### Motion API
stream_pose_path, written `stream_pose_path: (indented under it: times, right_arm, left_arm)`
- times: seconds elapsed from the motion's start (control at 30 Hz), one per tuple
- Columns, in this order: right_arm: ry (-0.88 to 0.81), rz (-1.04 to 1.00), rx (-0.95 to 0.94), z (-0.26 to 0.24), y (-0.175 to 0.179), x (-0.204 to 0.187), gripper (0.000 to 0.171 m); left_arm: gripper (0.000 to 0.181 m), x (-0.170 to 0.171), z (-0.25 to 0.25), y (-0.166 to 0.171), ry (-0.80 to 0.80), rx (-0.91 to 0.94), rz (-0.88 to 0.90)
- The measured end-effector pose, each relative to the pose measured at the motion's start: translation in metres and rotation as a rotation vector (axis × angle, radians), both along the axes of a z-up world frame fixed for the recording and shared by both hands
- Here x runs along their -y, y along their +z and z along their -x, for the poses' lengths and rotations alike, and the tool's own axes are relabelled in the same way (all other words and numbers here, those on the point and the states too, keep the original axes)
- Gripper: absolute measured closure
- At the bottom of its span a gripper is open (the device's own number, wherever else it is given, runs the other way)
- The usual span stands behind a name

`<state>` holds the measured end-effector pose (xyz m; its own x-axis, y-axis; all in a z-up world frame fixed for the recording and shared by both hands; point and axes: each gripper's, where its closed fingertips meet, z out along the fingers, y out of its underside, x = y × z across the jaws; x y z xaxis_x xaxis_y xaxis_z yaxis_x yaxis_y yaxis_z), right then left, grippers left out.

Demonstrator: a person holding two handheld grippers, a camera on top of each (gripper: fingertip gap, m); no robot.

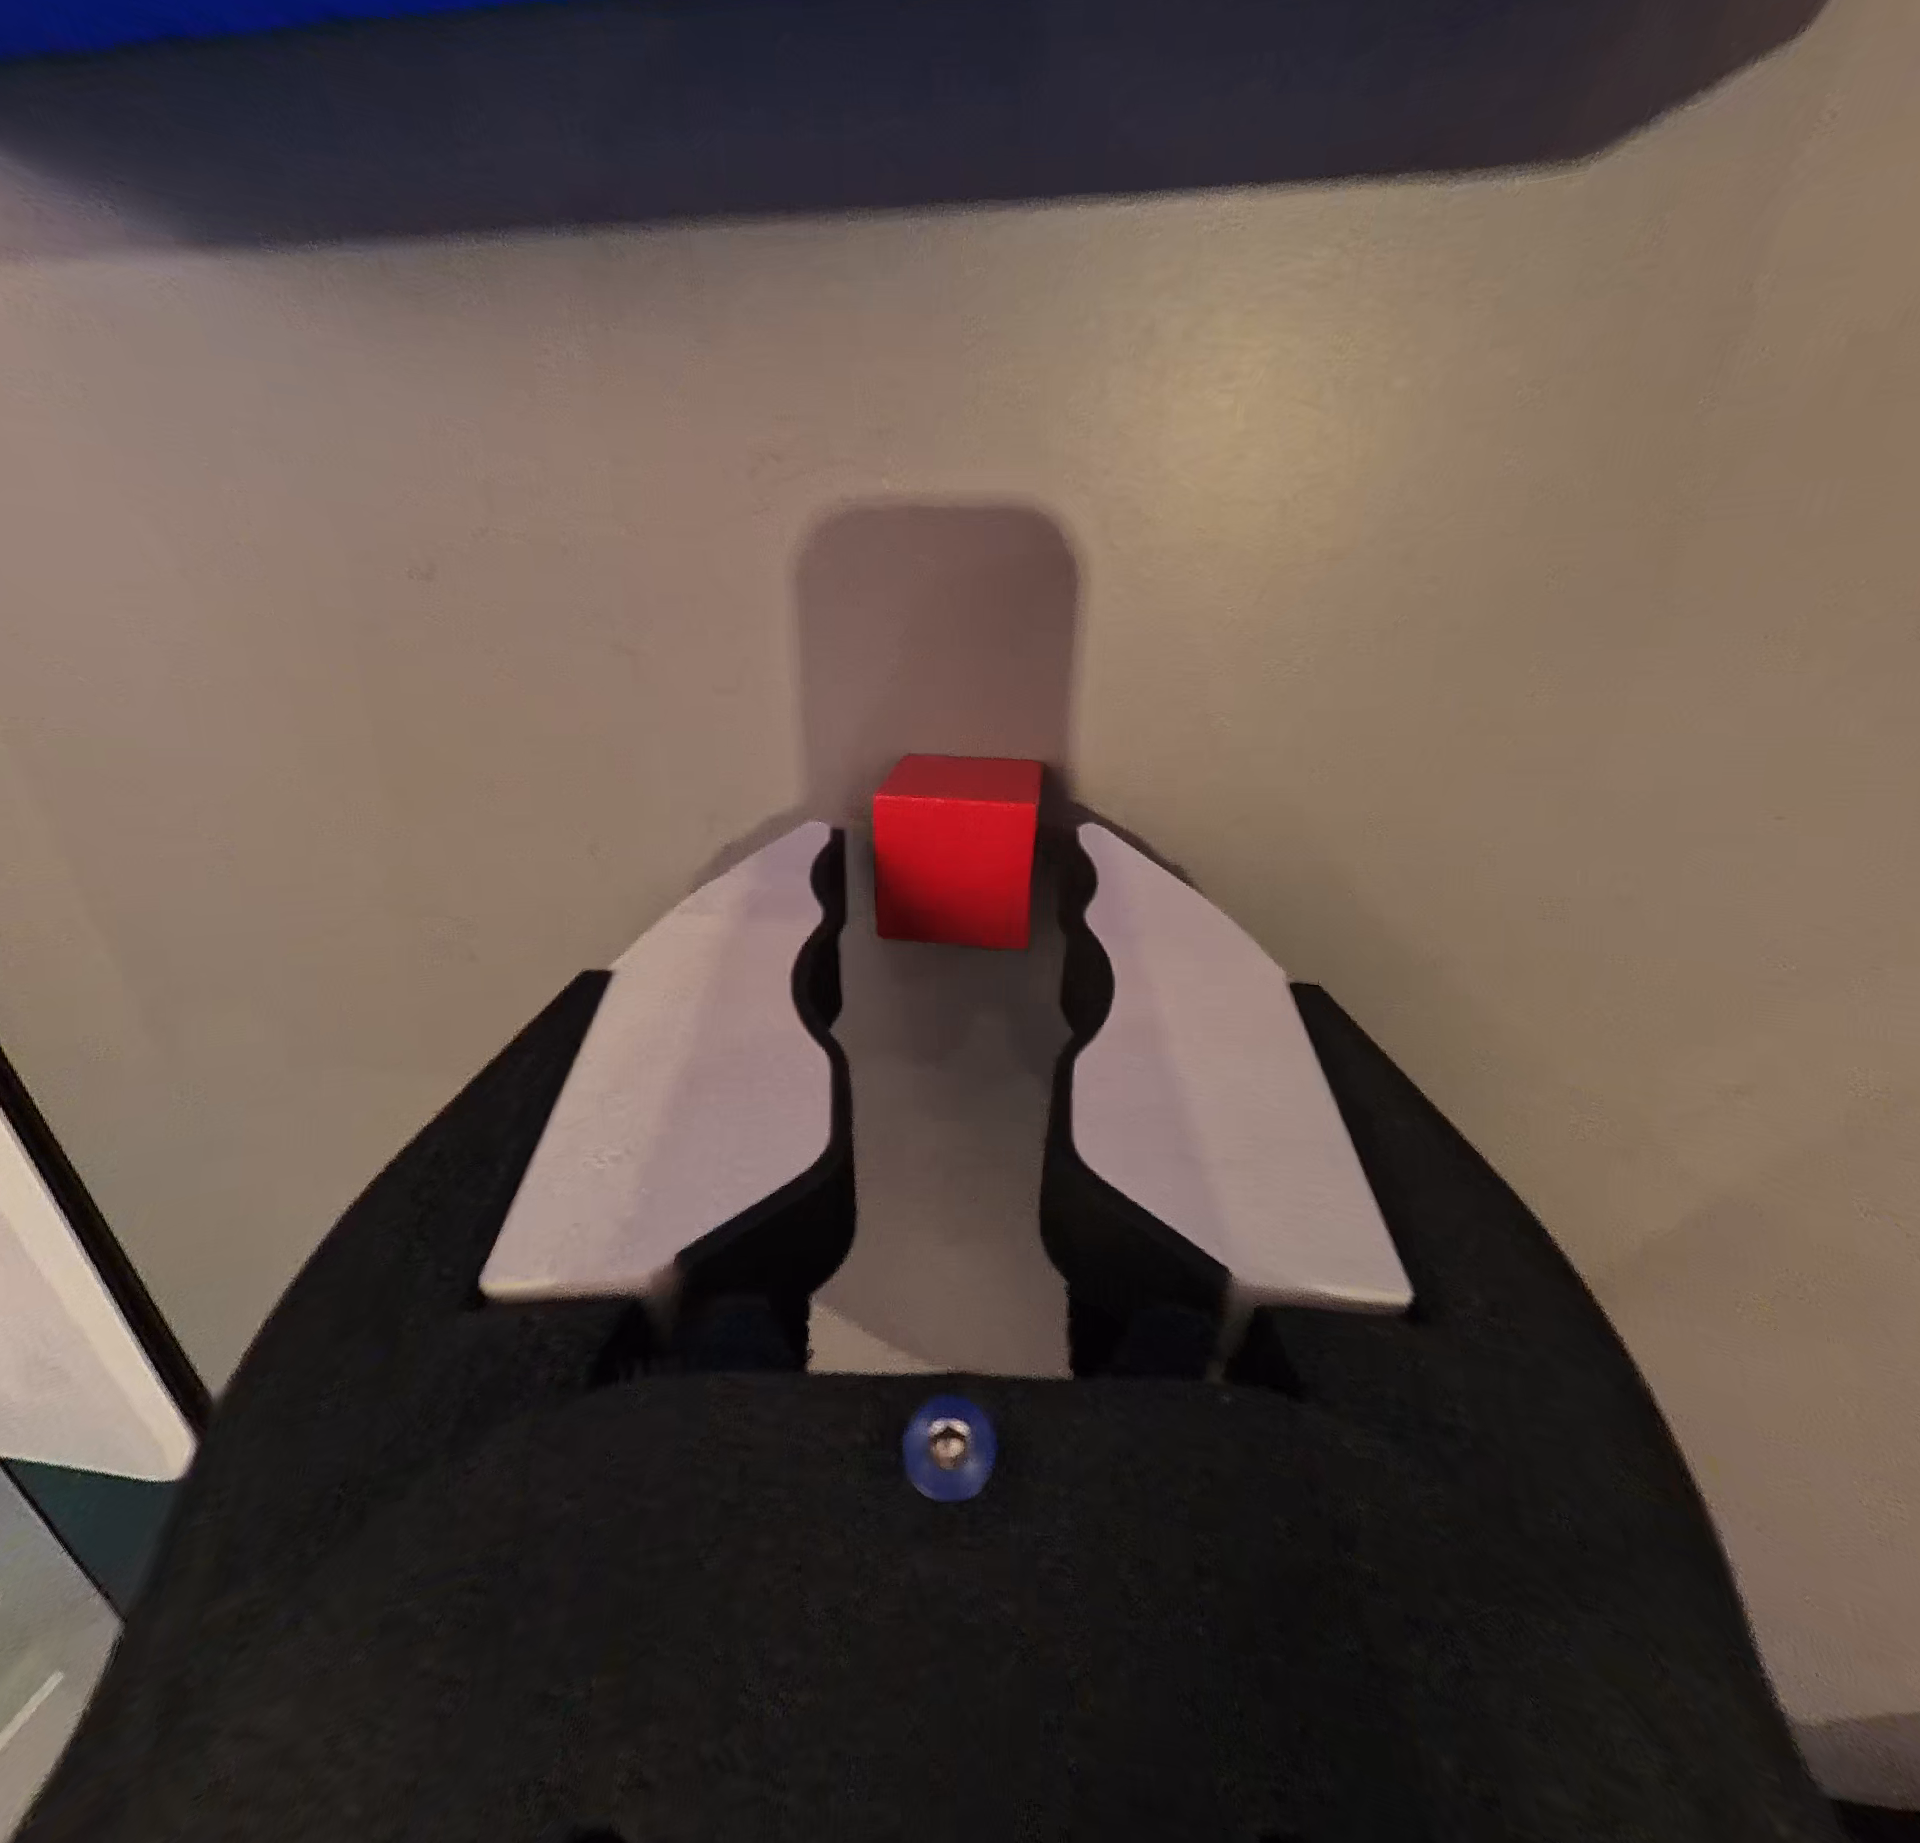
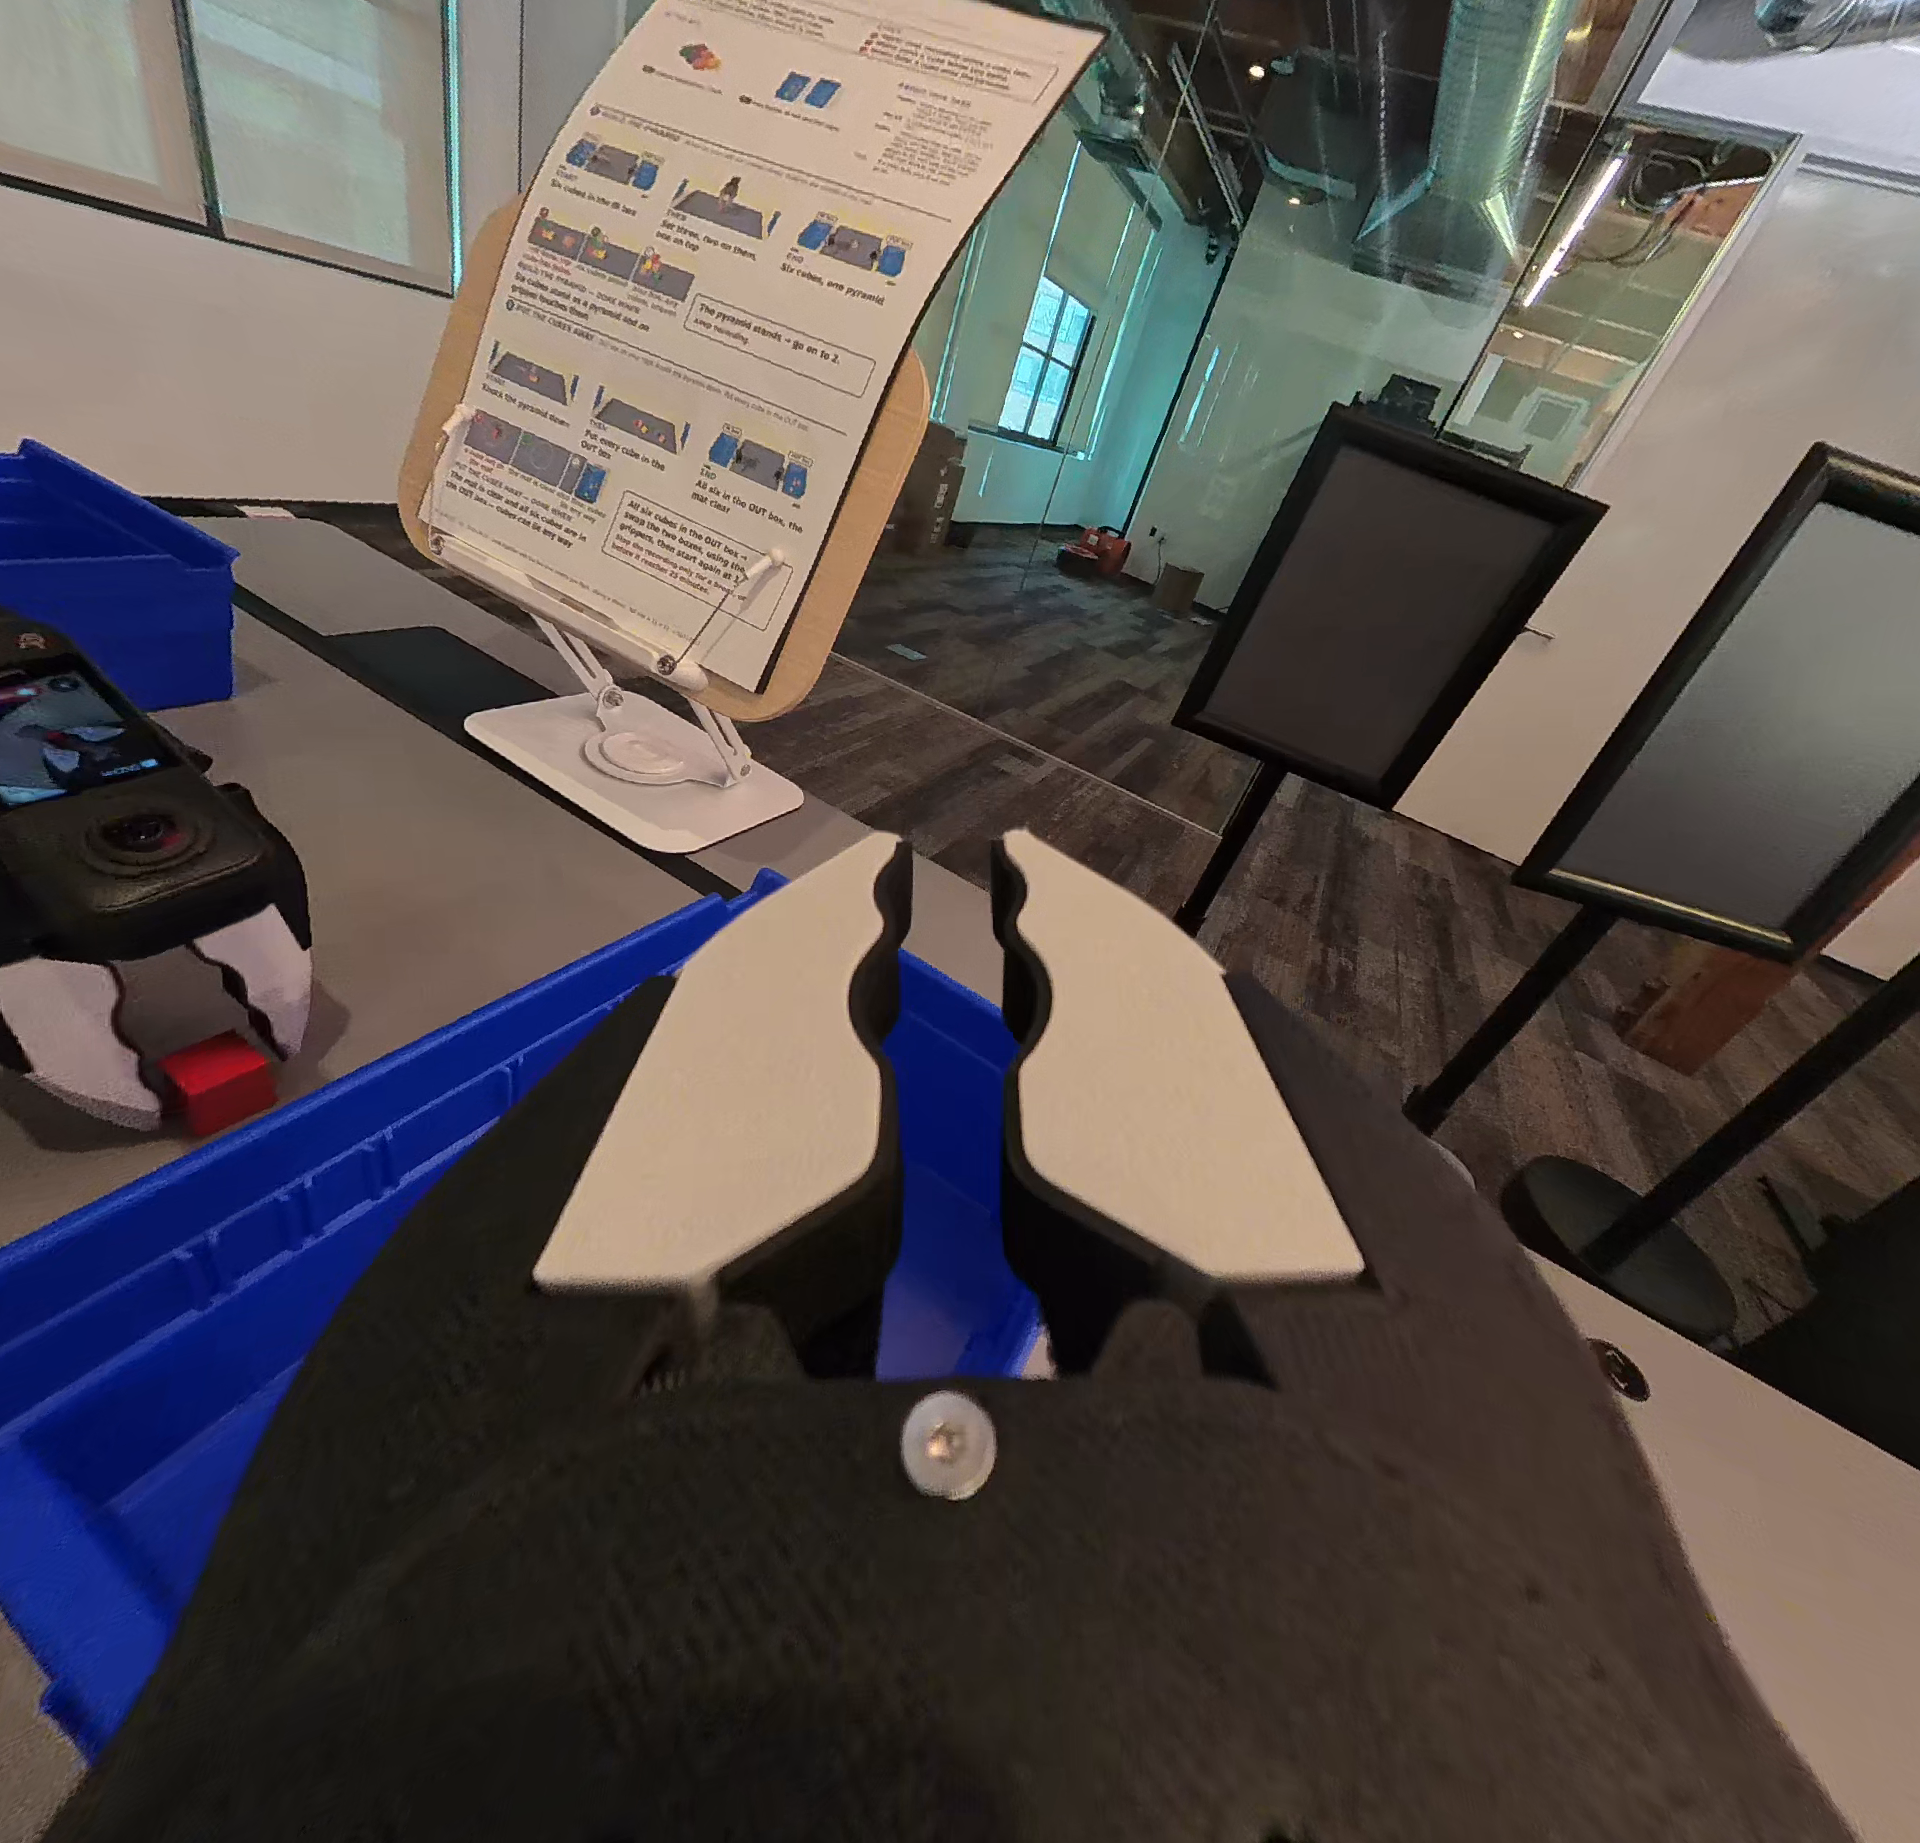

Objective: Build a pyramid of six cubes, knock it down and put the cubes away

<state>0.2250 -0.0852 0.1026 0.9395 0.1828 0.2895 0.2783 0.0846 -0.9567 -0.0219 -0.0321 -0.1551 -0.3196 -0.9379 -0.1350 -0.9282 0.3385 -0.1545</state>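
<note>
One red cube (image 1: 956,851) on the counter (image 1: 1351,546), between my released left tongs (image 1: 954,858). Right tongs (image 2: 951,894) parted, empty, over one blue bin (image 2: 312,1222).

Printed instruction sheet (image 2: 717,318) on a stand (image 2: 634,754).

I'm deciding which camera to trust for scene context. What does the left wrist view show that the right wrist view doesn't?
Only the left wrist view shows the gaps between the red cube and each finger of the open left gripper: the cube sits on the table, ungrasped.

Only the right wrist view shows the empty right gripper above a blue bin, the instruction sheet on its stand and two framed signs.

Both show the cube, left gripper and table.
</note>
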Motion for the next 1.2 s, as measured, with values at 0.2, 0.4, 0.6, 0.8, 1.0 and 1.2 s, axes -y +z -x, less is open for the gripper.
stream_pose_path:
  times: [0.2,0.4,0.6,0.8,1.0,1.2]
  right_arm:
    - [0.01,0.009,0.0,0.002,-0.003,-0.004,0.156]
    - [0.007,0.039,-0.009,-0.001,-0.014,-0.009,0.156]
    - [0.009,0.03,-0.024,-0.003,-0.012,-0.009,0.156]
    - [0.001,0.052,0.015,0.004,-0.013,-0.011,0.155]
    - [0.0,0.072,0.024,0.007,-0.017,-0.012,0.155]
    - [-0.004,0.112,0.026,0.007,-0.028,-0.014,0.155]
  left_arm:
    - [0.141,0.0,-0.001,0.033,0.001,0.099,-0.014]
    - [0.141,-0.017,0.048,0.15,0.111,0.428,-0.188]
    - [0.147,-0.084,0.205,0.211,0.341,0.475,-0.407]
    - [0.144,-0.121,0.323,0.14,0.628,0.264,-0.175]
    - [0.144,-0.133,0.355,0.065,0.603,0.13,-0.105]
    - [0.14,-0.137,0.349,0.04,0.473,0.121,-0.102]
